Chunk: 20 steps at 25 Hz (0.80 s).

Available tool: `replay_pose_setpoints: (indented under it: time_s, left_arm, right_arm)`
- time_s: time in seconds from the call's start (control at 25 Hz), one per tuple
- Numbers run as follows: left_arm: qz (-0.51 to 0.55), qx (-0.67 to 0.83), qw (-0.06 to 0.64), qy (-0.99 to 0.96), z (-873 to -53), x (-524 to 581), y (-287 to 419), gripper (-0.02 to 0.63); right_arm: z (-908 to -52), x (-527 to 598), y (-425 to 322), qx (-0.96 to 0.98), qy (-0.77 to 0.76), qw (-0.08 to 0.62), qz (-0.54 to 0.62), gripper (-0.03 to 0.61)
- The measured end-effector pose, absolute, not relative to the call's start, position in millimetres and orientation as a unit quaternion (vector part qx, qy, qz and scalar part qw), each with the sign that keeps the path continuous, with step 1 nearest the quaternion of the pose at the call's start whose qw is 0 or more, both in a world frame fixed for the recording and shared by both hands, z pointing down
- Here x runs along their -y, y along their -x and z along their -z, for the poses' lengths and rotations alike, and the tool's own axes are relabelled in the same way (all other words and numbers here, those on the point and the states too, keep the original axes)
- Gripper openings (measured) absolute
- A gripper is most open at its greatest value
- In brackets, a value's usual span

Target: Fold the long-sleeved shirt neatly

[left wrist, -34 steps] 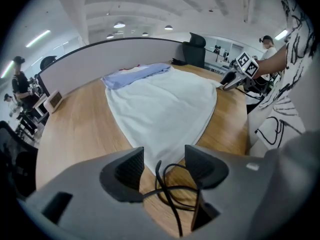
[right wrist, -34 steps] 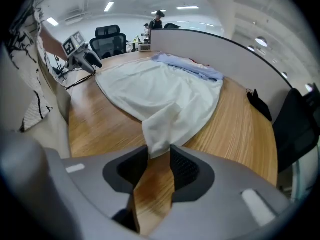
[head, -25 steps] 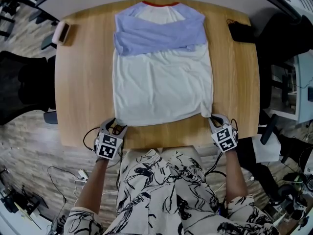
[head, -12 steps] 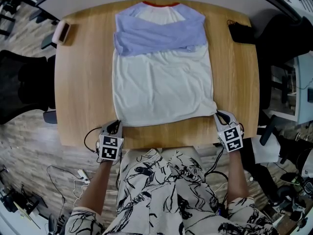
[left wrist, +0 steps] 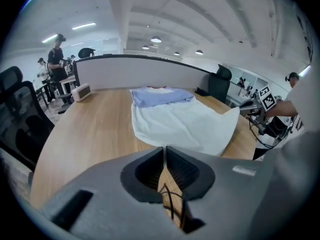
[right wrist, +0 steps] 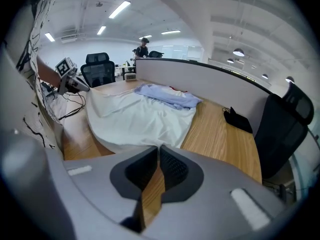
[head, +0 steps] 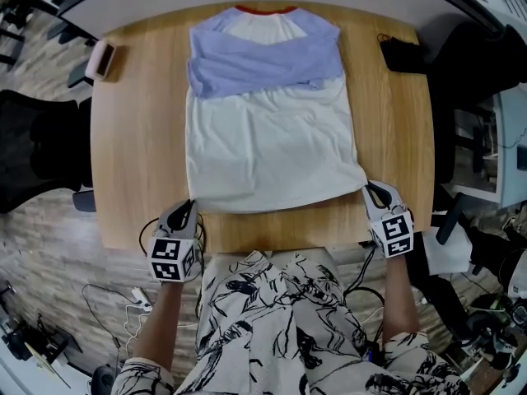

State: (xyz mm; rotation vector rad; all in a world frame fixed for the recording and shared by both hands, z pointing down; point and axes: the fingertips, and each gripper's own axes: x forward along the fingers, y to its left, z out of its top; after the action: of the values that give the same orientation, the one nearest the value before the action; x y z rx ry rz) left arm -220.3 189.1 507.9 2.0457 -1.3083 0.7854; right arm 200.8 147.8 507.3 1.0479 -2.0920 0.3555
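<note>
A long-sleeved shirt (head: 272,146) lies flat on the wooden table (head: 140,155). Its body is white, the collar red, and the lavender sleeves (head: 263,60) are folded across the chest. My left gripper (head: 188,206) is at the near left hem corner; its jaws have just been closing, with the hem between them. In the left gripper view the white cloth (left wrist: 180,124) runs right up to the shut tips of the left gripper (left wrist: 164,148). My right gripper (head: 370,188) is shut on the near right hem corner, where the cloth (right wrist: 135,116) meets the tips of the right gripper (right wrist: 159,147). Both corners stand lifted off the table.
A small pinkish-white device (head: 102,58) sits at the table's far left corner. A black pouch (head: 403,54) lies at the far right. A black office chair (head: 41,146) stands left of the table. A grey partition runs behind the far edge.
The left gripper's jaws went from open to shut at the left hem corner. Both grippers rose and drew slightly outward, and the hem corners came up with them.
</note>
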Motion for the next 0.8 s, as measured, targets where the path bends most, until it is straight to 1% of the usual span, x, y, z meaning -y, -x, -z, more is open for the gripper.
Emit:
replay_pose_setpoints:
  time_s: [0.16,0.44,0.8]
  left_arm:
    - [-0.254,0.509,0.302,-0.765,-490.9,-178.8,231.3,0.025]
    - [-0.193,0.532,0.329,-0.756,-456.1,-143.4,247.8,0.025]
    - [-0.151,0.544,0.29,-0.773,-400.7,-66.4,260.7,0.025]
  right_arm:
    - [-493.4,-137.6,-205.0,0.82,-0.428,0.353,-0.14,0.026]
    - [-463.2,-112.2,-211.6,0.822,-0.443,0.304,-0.188,0.026]
    - [-418.5,-48.1,-209.9,0.825,-0.455,0.285,-0.176,0.026]
